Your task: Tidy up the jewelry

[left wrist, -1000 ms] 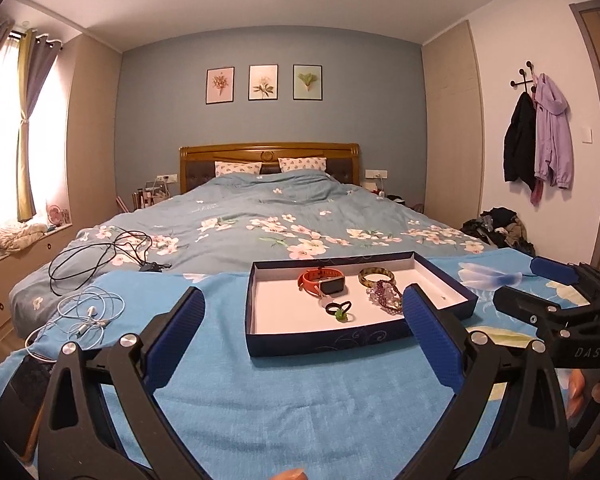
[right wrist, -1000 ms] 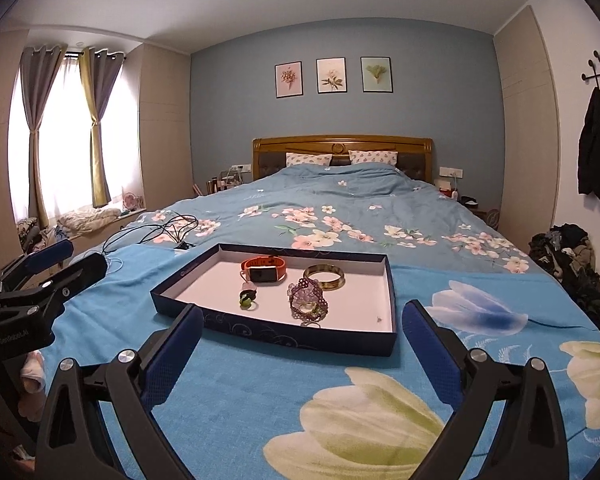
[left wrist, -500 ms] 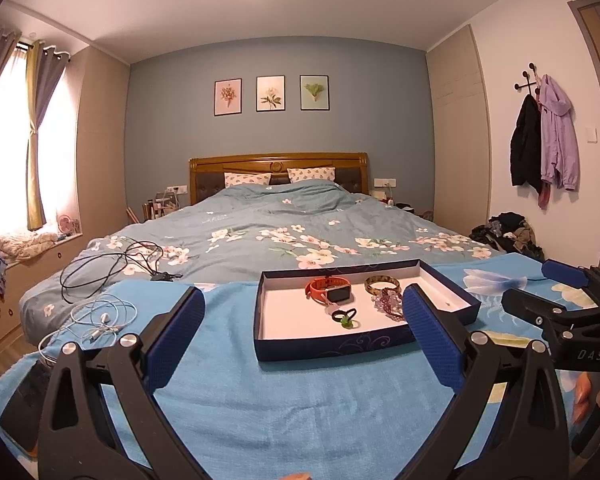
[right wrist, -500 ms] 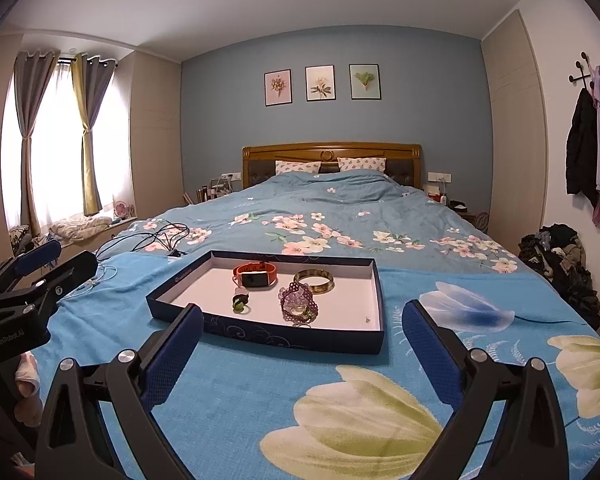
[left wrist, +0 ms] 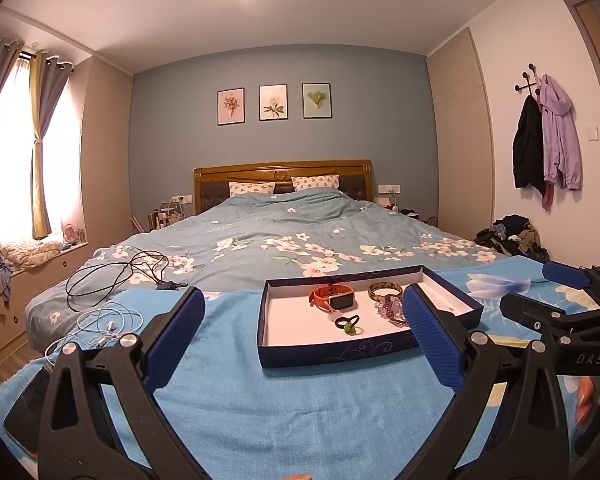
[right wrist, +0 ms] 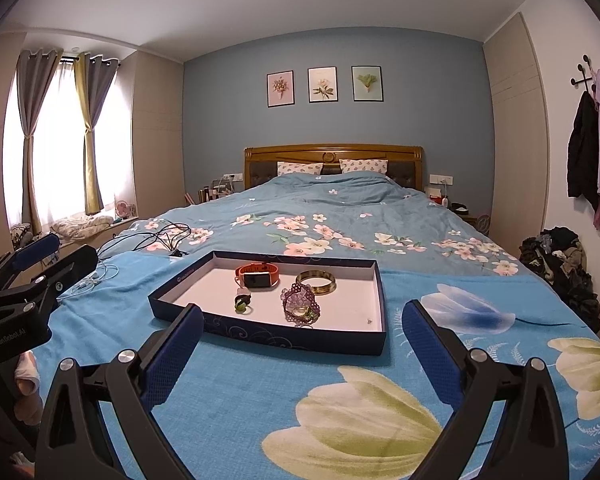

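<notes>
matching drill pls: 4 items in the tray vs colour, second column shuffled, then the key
Things in the tray:
1. watch
2. bangle
3. beaded bracelet
4. small ring

Colours:
A. purple
B. black and green
C. orange strap
D. gold

Pairs: 1-C, 2-D, 3-A, 4-B
</notes>
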